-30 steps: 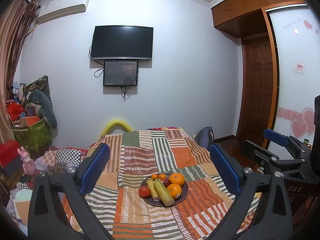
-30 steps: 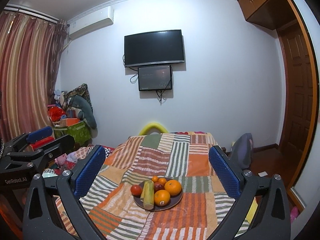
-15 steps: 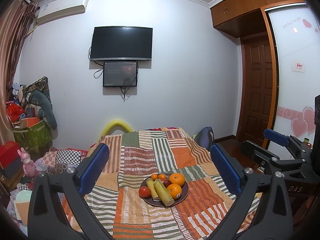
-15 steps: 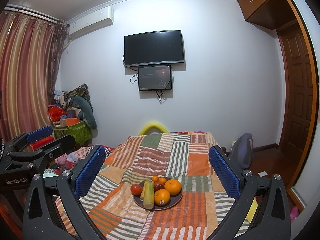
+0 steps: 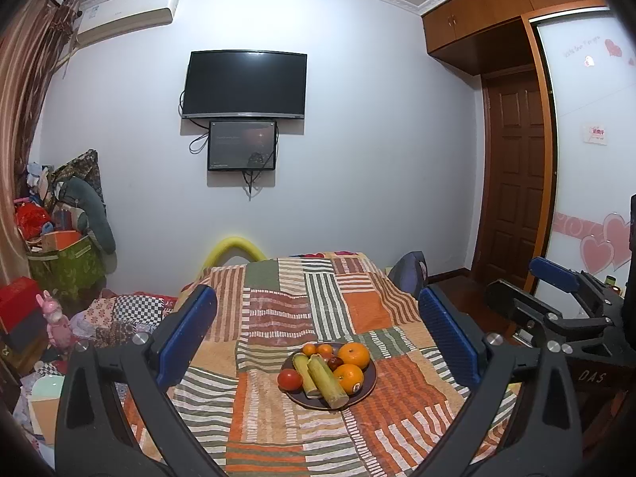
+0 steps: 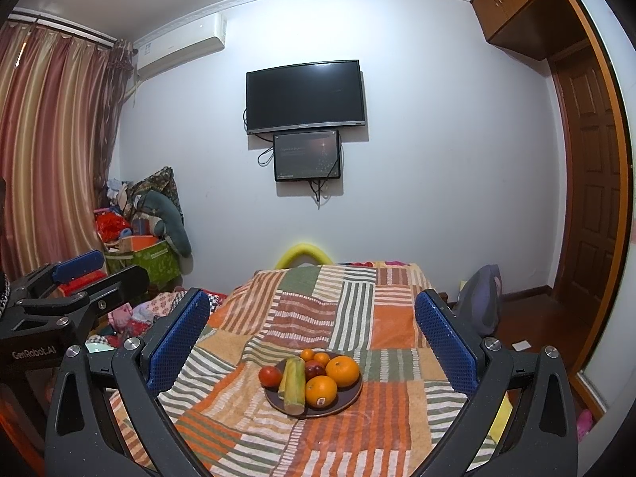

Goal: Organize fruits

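A dark plate [image 5: 367, 391] [image 6: 349, 397] sits on a striped patchwork cloth [image 5: 278, 310] [image 6: 357, 318]. It holds two large oranges [image 5: 353, 355] [image 6: 342, 371], two green cane pieces [image 5: 326, 381] [image 6: 295, 384], a red tomato [image 5: 289, 380] [image 6: 270, 376], small tangerines and a dark red fruit. My left gripper [image 5: 318, 330] is open and empty, held back from the plate. My right gripper [image 6: 312, 328] is open and empty, likewise short of the plate. Each gripper shows at the edge of the other's view.
The cloth covers a table whose far end nears the wall with a TV [image 5: 244, 85]. Piled clutter and boxes [image 5: 59, 246] stand at the left. A backpack [image 6: 479, 302] and a wooden door [image 5: 512, 183] are at the right.
Both views have barely shifted. The fruit and plate have not moved, and both grippers stay open.
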Action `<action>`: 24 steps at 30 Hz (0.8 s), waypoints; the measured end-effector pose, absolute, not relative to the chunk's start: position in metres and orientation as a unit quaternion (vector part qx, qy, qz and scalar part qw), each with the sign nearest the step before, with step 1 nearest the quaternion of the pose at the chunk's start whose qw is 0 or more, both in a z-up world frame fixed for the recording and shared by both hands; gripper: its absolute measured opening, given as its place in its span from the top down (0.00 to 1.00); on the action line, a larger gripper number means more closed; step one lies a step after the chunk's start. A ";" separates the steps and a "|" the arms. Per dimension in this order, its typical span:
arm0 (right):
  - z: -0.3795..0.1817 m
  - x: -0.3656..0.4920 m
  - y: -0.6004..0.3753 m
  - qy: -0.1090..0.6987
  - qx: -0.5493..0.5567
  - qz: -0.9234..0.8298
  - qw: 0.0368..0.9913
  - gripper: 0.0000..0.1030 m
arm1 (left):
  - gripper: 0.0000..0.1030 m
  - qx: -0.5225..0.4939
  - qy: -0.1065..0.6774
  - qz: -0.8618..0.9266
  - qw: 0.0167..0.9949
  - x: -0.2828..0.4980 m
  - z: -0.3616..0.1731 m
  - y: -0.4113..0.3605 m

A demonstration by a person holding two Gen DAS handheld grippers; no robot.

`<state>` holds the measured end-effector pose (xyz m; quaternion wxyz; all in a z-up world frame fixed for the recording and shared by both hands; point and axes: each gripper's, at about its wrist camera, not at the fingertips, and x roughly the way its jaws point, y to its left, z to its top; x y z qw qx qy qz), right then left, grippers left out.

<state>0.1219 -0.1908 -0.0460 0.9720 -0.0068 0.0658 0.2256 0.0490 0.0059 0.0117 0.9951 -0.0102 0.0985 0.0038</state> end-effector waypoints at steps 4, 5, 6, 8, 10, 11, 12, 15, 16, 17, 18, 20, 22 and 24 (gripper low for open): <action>-0.046 0.122 -0.191 0.066 -0.007 0.225 0.972 0.00 | 0.00 -0.009 0.099 0.003 0.995 0.049 0.011 0.006; -0.046 0.122 -0.191 0.066 -0.007 0.225 0.972 0.00 | 0.00 -0.009 0.099 0.004 0.995 0.049 0.011 0.006; -0.046 0.122 -0.191 0.066 -0.007 0.226 0.972 0.00 | 0.00 -0.009 0.098 0.004 0.995 0.049 0.011 0.005; -0.046 0.122 -0.191 0.066 -0.006 0.226 0.972 0.00 | 0.00 -0.008 0.099 0.003 0.995 0.048 0.011 0.005; -0.046 0.122 -0.190 0.067 -0.006 0.226 0.972 0.00 | 0.00 -0.007 0.098 0.003 0.995 0.048 0.010 0.006; -0.045 0.122 -0.190 0.067 -0.007 0.226 0.972 0.00 | 0.00 -0.008 0.099 0.002 0.995 0.048 0.010 0.006; -0.045 0.122 -0.190 0.067 -0.007 0.226 0.972 0.00 | 0.00 -0.009 0.099 0.000 0.995 0.048 0.010 0.006; -0.044 0.121 -0.190 0.066 -0.007 0.226 0.972 0.00 | 0.00 -0.008 0.096 0.001 0.995 0.047 0.011 0.006; -0.044 0.120 -0.190 0.066 -0.007 0.226 0.972 0.00 | 0.00 -0.008 0.096 0.000 0.995 0.047 0.011 0.006; -0.043 0.120 -0.191 0.065 -0.008 0.225 0.972 0.00 | 0.00 -0.008 0.096 -0.001 0.995 0.047 0.011 0.006; -0.043 0.120 -0.190 0.064 -0.008 0.225 0.972 0.00 | 0.00 -0.008 0.096 -0.002 0.995 0.047 0.011 0.006; -0.043 0.120 -0.190 0.064 -0.008 0.224 0.972 0.00 | 0.00 -0.007 0.096 -0.004 0.995 0.046 0.011 0.006; -0.043 0.120 -0.190 0.064 -0.008 0.225 0.972 0.00 | 0.00 -0.007 0.098 -0.005 0.995 0.046 0.011 0.006; -0.044 0.120 -0.190 0.064 -0.008 0.225 0.972 0.00 | 0.00 -0.009 0.099 -0.007 0.995 0.046 0.010 0.006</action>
